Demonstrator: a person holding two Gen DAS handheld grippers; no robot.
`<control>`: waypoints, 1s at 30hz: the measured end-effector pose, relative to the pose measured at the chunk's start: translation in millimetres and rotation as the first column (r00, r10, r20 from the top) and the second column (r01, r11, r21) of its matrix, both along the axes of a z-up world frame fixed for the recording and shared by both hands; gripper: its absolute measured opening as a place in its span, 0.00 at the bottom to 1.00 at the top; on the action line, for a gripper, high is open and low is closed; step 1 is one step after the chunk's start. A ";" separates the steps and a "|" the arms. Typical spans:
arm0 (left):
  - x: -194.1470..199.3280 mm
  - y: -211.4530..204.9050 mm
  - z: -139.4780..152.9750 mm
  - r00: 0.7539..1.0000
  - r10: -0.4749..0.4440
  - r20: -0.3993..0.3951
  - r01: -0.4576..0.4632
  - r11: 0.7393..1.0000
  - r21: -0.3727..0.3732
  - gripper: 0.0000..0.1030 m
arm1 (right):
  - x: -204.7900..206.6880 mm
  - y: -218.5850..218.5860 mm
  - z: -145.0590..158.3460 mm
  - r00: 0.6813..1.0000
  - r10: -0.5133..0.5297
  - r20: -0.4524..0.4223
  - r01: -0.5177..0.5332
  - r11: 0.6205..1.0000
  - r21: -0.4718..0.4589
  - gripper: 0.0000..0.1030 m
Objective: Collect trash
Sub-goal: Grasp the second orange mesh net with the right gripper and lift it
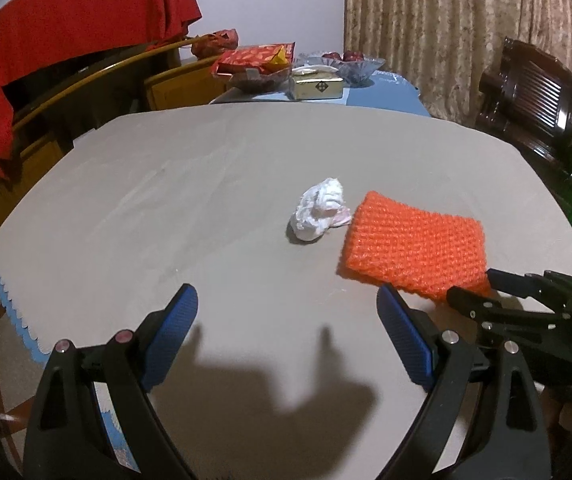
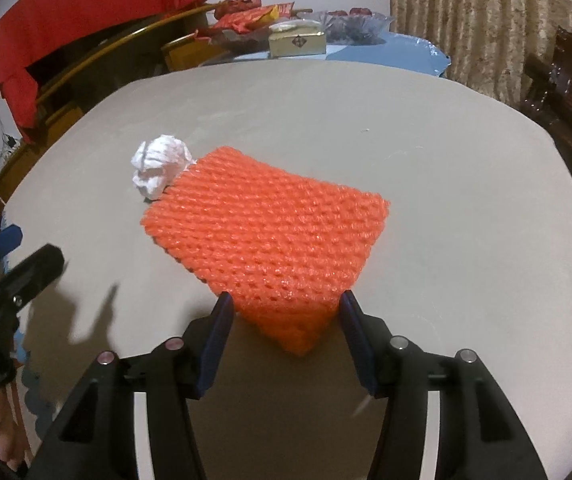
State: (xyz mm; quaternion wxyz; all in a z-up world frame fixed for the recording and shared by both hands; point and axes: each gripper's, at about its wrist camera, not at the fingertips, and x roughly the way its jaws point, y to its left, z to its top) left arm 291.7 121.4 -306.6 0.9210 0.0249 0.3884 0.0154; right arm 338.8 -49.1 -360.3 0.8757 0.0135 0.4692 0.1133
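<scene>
Gold box (image 1: 318,87) at the table's far end, dark diamond emblem on its front, characters illegible, no other readable text

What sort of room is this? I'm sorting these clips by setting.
Probably a home dining or living room. A cloth-covered table holds snack packets and a glass fruit bowl at its far end, patterned curtains hang behind, and a carved dark wooden chair stands alongside.

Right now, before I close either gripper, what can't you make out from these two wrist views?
- Right gripper pads on the orange foam net: contact unclear; its corner fills the gap.
- Crumpled tissue: near side hidden by the net in the right view.
- Any trash bin: outside both views.
- Left gripper: open, nothing between.
</scene>
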 end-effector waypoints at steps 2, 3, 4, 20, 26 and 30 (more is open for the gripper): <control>5.8 2.6 -2.9 1.000 0.001 -0.004 -0.001 1.000 -0.004 0.86 | 7.6 1.8 -0.6 1.000 0.006 0.000 -0.006 1.000 0.000 0.40; 8.5 3.5 -3.9 1.000 0.002 -0.006 -0.002 1.000 -0.005 0.86 | 11.3 1.9 -0.3 1.000 0.008 0.001 -0.008 1.000 0.007 0.36; 13.0 4.5 -5.5 1.000 0.003 -0.008 -0.003 1.000 -0.007 0.86 | 16.5 2.0 0.2 1.000 0.009 0.002 -0.009 1.000 0.013 0.30; 70.6 -10.8 -18.1 1.000 -0.012 -0.016 0.012 1.000 -0.015 0.86 | 50.1 -48.5 13.5 0.994 -0.101 0.039 0.097 0.991 0.091 0.18; 92.3 -15.1 -32.1 0.999 -0.012 -0.047 0.012 1.000 0.004 0.86 | 61.5 -46.7 7.1 0.996 -0.084 0.032 0.080 0.990 0.116 0.18; 105.4 -11.2 -43.0 0.997 -0.009 -0.082 0.009 1.000 -0.005 0.69 | 68.3 -47.3 3.7 0.996 -0.085 0.023 0.081 0.988 0.135 0.18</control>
